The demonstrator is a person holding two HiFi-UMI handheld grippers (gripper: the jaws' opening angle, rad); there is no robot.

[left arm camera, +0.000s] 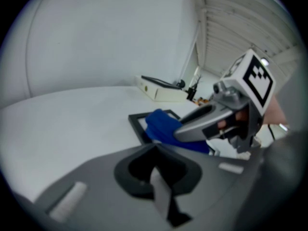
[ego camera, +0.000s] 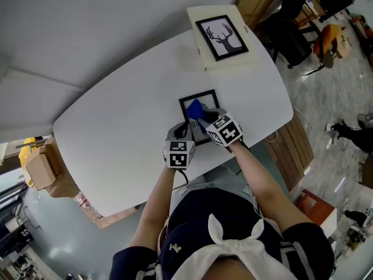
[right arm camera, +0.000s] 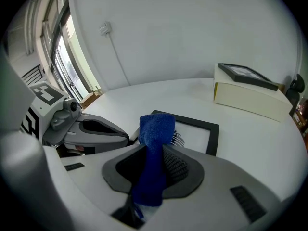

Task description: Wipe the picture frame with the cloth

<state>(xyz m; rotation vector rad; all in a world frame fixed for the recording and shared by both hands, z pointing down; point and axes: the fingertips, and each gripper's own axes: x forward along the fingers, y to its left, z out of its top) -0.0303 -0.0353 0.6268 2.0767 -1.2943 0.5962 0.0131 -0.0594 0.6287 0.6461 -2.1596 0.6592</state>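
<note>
A small black picture frame (ego camera: 211, 95) with a white middle lies flat on the white table (ego camera: 116, 127). My right gripper (ego camera: 204, 120) is shut on a blue cloth (ego camera: 195, 108), which rests on the frame's near part. In the right gripper view the blue cloth (right arm camera: 156, 129) stands up between the jaws in front of the frame (right arm camera: 211, 129). My left gripper (ego camera: 182, 128) sits at the frame's near left corner and looks shut on its edge. The left gripper view shows the frame (left arm camera: 137, 121), the cloth (left arm camera: 161, 124) and the right gripper (left arm camera: 192, 124) beside it.
A cream box (ego camera: 221, 37) topped by a deer picture stands at the table's far edge, also seen as the box (right arm camera: 250, 93). A cardboard box (ego camera: 41, 168) sits off the table's left end. A wooden cabinet (ego camera: 291, 150) and chairs (ego camera: 291, 34) stand to the right.
</note>
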